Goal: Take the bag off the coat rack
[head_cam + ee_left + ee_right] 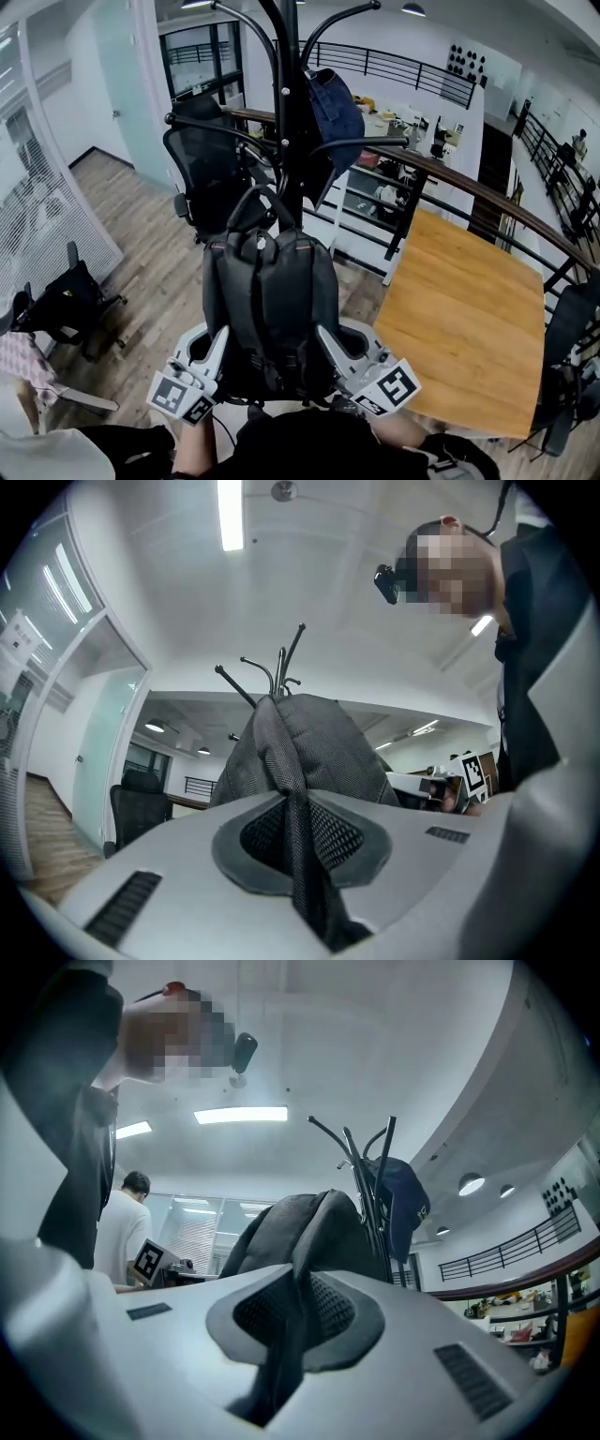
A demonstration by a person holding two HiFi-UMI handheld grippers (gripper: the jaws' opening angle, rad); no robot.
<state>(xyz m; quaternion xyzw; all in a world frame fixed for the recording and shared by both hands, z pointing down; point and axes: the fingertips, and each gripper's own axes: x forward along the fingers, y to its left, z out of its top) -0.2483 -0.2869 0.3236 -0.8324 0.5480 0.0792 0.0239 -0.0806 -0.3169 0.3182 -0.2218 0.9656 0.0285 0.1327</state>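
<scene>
We saw the bag (272, 309) in the lower middle of the head view, just in front of the coat rack (286, 103). Its long axis ran up the frame: the handle loop (258, 202) pointed toward the top, close against the rack's pole, and the bottom end lay toward the lower edge. We could not tell whether the loop was on a hook.

The left gripper (223, 339) sat at the bag's lower left edge and the right gripper (323, 336) at its lower right edge, one on each side. In the left gripper view the jaws of the left gripper (300, 841) were nearly together, pinching a dark fold of the bag's cloth (295, 761). In the right gripper view the right gripper (289, 1324) was likewise closed on a fold of the bag (314, 1232), with the rack's curved arms (366, 1152) showing above it.

A blue garment (333, 117) hung on the rack above and to the right of the bag. A black chair (206, 169) stood left of the pole. A wooden table (469, 328) filled the right of the frame, its near corner close to the bag's right side, with a railing (487, 199) behind it. Open wooden floor (141, 253) lay to the left.
</scene>
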